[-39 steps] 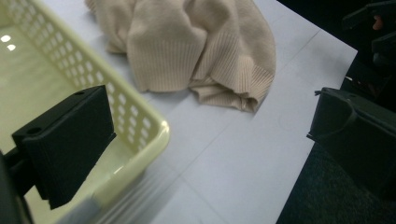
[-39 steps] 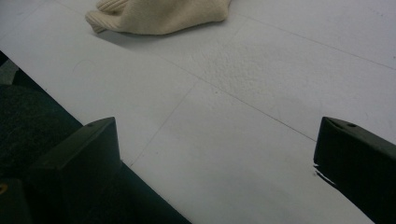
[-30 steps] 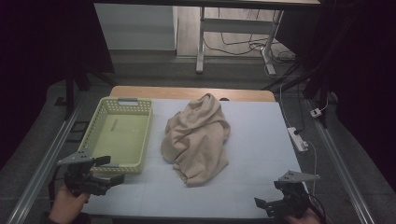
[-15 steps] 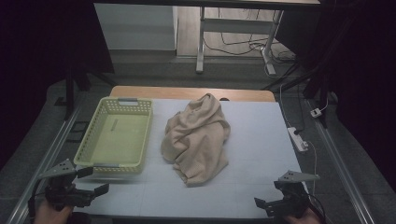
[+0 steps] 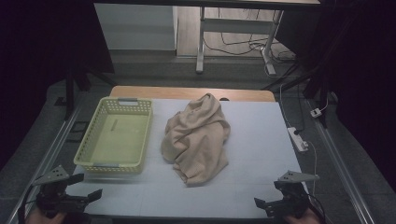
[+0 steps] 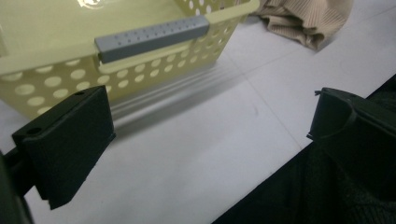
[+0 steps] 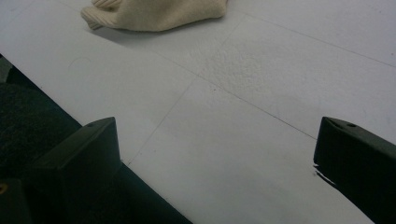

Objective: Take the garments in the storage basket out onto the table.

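At the near edge of the worktop (image 5: 243, 196), the left gripper (image 5: 86, 198) is sitting lower and further out toward the left corner than it was a second ago, when it was hovering just at the front rim of the basket (image 5: 93, 161) — it is pulling back toward the person rather than reaching in. Its fingers (image 6: 70, 140) are standing wide apart with nothing between them, and in the left gripper view the basket's grey handle strip (image 6: 152, 37) is showing just ahead. The right gripper (image 5: 264, 205) is resting at the near right corner, much where it was, its fingers (image 7: 79, 154) likewise spread wide and gripping nothing — bare white surface is lying between them.

Further out, the beige sweater (image 5: 198, 137) is lying crumpled in the middle of the worktop, just beside the basket's right wall and apart from both grippers. It is not shifting between frames.

Judging from this, both hands are settling into a start position — the garment is untouched, and the work on it is not yet beginning.
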`<state>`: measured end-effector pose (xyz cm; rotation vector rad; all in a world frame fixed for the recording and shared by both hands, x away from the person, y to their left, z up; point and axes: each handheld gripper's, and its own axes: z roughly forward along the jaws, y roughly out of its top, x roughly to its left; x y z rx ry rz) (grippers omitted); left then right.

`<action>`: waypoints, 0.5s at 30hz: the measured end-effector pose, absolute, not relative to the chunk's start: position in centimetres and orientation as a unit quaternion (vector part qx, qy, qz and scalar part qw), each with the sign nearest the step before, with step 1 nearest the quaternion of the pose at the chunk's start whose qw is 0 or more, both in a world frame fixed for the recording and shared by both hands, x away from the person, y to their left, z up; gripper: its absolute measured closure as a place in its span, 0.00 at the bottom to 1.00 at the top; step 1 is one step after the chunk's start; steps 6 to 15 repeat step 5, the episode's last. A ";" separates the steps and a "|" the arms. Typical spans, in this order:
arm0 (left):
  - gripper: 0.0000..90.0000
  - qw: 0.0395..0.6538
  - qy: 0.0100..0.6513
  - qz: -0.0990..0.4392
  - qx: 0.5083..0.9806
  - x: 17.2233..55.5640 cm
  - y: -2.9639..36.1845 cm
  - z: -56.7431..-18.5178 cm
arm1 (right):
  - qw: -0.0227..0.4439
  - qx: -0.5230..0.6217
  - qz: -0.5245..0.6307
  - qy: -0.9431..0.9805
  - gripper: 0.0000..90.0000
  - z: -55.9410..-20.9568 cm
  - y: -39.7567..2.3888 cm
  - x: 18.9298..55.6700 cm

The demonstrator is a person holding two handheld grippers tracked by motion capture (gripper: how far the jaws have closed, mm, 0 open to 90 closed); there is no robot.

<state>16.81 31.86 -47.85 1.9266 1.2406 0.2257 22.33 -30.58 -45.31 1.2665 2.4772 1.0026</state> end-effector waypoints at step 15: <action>0.00 0.399 0.494 0.082 0.768 16.8 31.8 -47.9 | 0.093 0.428 0.334 0.835 0.00 -45.4 -30.5 22.4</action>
